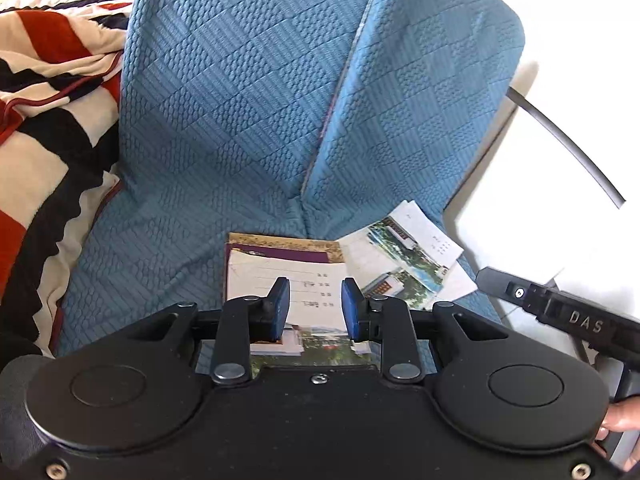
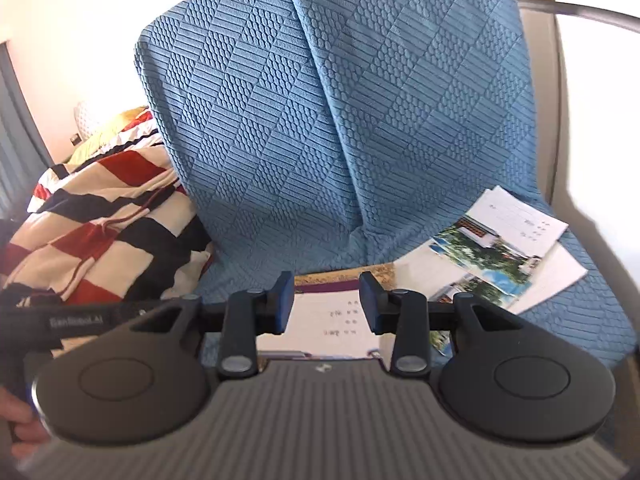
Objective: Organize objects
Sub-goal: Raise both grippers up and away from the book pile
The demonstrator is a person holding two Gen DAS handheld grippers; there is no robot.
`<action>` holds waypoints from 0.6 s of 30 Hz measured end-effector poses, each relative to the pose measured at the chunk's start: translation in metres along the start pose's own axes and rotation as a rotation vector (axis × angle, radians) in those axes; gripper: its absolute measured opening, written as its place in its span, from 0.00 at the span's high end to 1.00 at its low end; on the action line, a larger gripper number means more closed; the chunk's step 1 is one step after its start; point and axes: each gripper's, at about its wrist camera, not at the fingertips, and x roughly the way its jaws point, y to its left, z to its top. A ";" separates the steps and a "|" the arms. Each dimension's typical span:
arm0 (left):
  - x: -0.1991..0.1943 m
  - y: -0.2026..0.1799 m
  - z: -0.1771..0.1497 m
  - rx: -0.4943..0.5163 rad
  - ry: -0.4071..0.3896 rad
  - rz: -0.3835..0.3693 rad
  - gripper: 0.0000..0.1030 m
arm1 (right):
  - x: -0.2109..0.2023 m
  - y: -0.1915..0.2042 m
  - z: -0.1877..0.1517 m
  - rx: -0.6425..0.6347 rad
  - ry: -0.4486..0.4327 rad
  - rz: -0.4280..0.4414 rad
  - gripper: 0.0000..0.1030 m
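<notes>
A stack of booklets [image 1: 312,280] with a white printed cover on top lies on the blue sofa seat [image 1: 160,248]. Two loose booklets with photo covers [image 1: 404,260] lie fanned out to its right. My left gripper [image 1: 315,308] is open and empty, hovering just above the stack. In the right wrist view the stack [image 2: 328,320] sits under my right gripper [image 2: 326,304], which is open and empty. The loose booklets [image 2: 496,248] lie to the right. The right gripper's body [image 1: 560,312] shows at the right of the left view.
The blue textured sofa back cushions [image 2: 320,120] rise behind the seat. A red, black and cream striped blanket [image 1: 48,128] is piled on the left. A white armrest [image 1: 540,200] and a grey cable [image 1: 568,140] are on the right.
</notes>
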 end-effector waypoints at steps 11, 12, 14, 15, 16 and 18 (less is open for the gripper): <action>-0.020 -0.027 -0.015 0.021 -0.046 -0.003 0.73 | -0.025 -0.008 -0.009 0.006 -0.012 -0.052 0.61; -0.020 -0.029 -0.016 0.015 -0.052 -0.007 0.72 | -0.025 -0.009 -0.011 0.005 -0.012 -0.057 0.61; -0.019 -0.034 -0.015 0.003 -0.061 -0.020 0.72 | -0.025 -0.012 -0.013 0.005 -0.010 -0.069 0.61; -0.018 -0.036 -0.015 0.001 -0.066 -0.027 0.72 | -0.025 -0.013 -0.014 0.007 -0.009 -0.074 0.61; -0.017 -0.039 -0.015 0.002 -0.069 -0.032 0.71 | -0.026 -0.016 -0.015 0.012 -0.009 -0.077 0.61; -0.013 -0.044 -0.016 0.009 -0.064 -0.033 0.71 | -0.026 -0.021 -0.017 0.022 -0.007 -0.083 0.61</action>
